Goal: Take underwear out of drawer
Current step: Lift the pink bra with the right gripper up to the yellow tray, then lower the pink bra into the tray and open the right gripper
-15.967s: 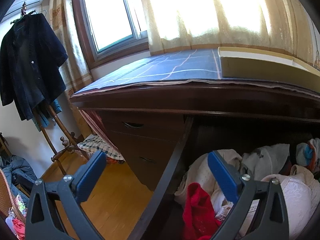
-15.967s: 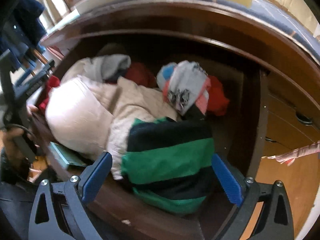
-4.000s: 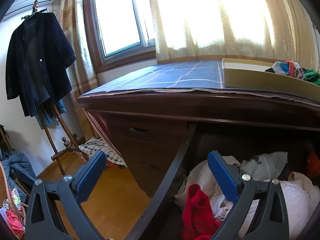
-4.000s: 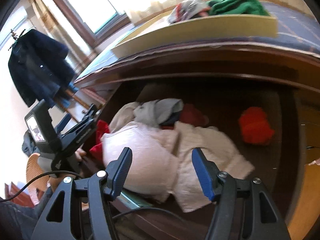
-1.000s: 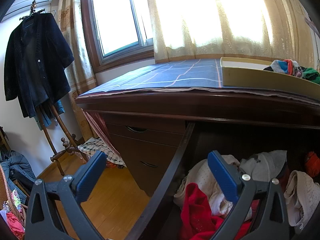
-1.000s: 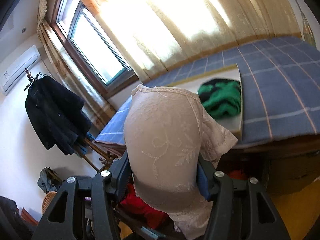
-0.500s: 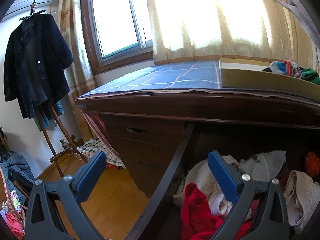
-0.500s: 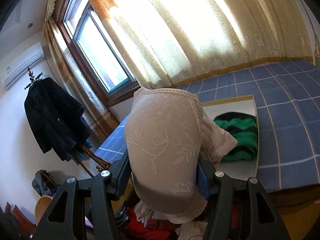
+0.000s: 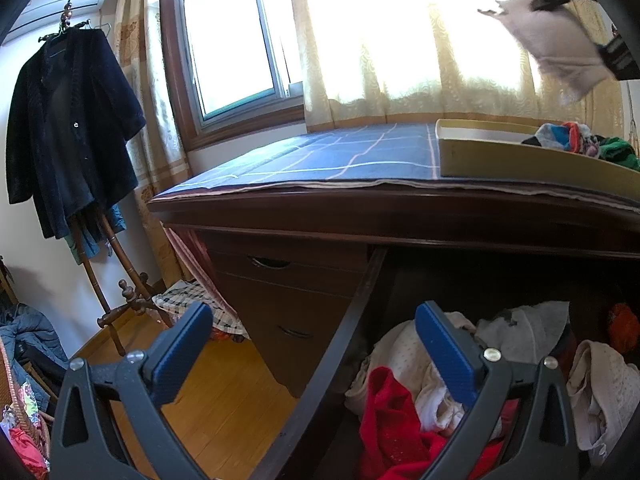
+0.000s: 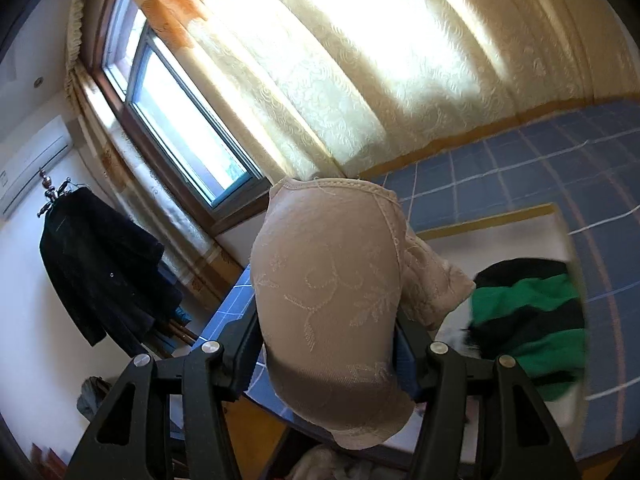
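We see the right tongs [image 10: 326, 344] clenched on a beige padded bra [image 10: 328, 300]; the cup bulges up between the two arms and a lacy flap hangs off to the right. From the left wrist view the same bra [image 9: 556, 46] shows high at the upper right, in the air above the tray [image 9: 520, 160] and in front of the curtain [image 9: 420, 40]. A second ago the bra was held lower, nearer the desk's front edge with the drawer's red cloth below it; now it is carried further over the tabletop [image 10: 520, 168], with the tray [image 10: 480, 228] and a green and black striped garment [image 10: 532, 304] just to its right.

The left tongs [image 9: 312, 356] stand released, empty, over the left rim of the open drawer [image 9: 352, 320], and have kept that place. Just beyond them lie a red garment [image 9: 392, 412], pale underwear [image 9: 404, 352] and a grey piece [image 9: 528, 328], with an orange-red piece [image 9: 622, 326] at the drawer's far right. Further off, colourful clothes [image 9: 568, 138] sit in the tray on the blue checked cloth [image 9: 340, 156]. A dark coat [image 9: 68, 120] hangs on a stand at the left wall, beside the window [image 9: 232, 40].
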Demonstrator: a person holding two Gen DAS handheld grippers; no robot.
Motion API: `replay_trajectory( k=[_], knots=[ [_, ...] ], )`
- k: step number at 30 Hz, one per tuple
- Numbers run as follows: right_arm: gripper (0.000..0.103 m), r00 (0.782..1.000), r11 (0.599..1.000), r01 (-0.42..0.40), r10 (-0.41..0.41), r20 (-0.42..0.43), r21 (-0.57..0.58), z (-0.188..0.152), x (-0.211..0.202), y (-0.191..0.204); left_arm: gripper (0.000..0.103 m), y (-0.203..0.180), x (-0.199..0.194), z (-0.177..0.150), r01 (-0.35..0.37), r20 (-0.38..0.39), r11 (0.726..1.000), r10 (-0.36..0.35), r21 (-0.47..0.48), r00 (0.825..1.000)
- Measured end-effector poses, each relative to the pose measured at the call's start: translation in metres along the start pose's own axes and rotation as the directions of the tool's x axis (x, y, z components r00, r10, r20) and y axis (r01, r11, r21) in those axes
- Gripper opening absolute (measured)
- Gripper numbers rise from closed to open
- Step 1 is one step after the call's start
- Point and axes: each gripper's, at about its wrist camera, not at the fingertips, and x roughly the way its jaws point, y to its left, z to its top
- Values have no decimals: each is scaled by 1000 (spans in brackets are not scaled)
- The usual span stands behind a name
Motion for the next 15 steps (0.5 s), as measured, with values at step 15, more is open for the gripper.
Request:
replay_trajectory(
  k=[15],
  knots=[
    [59,974,961,191,-161,-159,198,6,141,-23,103,3,-1,-1,27,18,1000,-28,4,999]
  ],
)
